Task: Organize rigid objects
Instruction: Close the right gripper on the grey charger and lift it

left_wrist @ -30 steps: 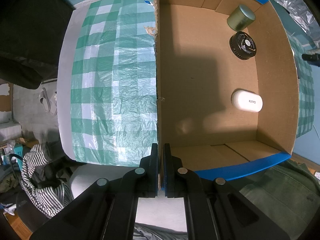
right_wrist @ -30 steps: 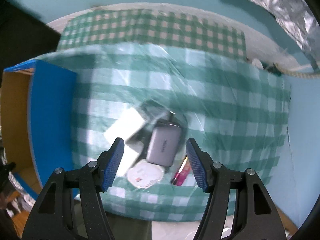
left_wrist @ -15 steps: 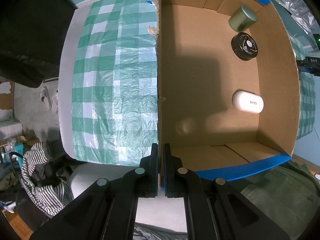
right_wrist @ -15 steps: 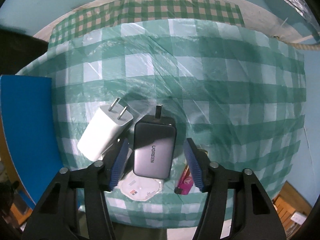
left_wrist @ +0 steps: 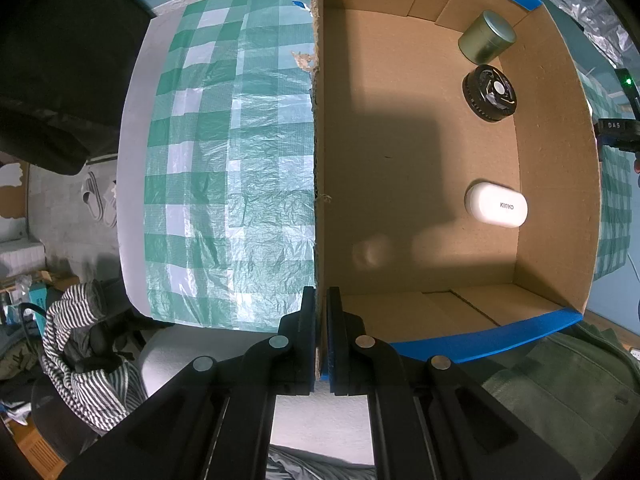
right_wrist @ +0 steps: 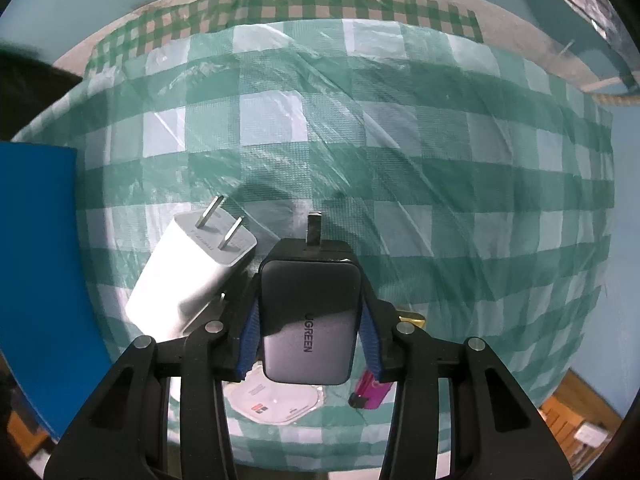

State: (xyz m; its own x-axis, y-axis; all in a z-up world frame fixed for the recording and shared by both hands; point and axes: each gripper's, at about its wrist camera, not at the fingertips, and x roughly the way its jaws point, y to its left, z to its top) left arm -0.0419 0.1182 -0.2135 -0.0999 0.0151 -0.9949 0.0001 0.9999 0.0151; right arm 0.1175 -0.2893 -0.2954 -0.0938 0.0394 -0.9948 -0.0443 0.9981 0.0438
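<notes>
My left gripper (left_wrist: 320,320) is shut on the near left wall of an open cardboard box (left_wrist: 400,160). Inside the box lie a white KINYO case (left_wrist: 496,204), a black round part (left_wrist: 490,93) and a metal tin (left_wrist: 486,42). My right gripper (right_wrist: 308,320) has its blue pads against both sides of a grey UGREEN charger (right_wrist: 308,320) on the green checked cloth. A white plug charger (right_wrist: 192,276) lies just left of it. A white round pack (right_wrist: 276,400) and a pink stick (right_wrist: 370,392) lie beneath.
The box's blue outer wall (right_wrist: 36,272) stands at the left in the right wrist view. The green checked cloth (right_wrist: 360,140) covers the table; its front edge is close below the gripper. Striped clothing (left_wrist: 80,360) lies below the table's left edge.
My right gripper has come down around the grey charger and its fingers have closed onto its sides. The left gripper and the box have not moved.
</notes>
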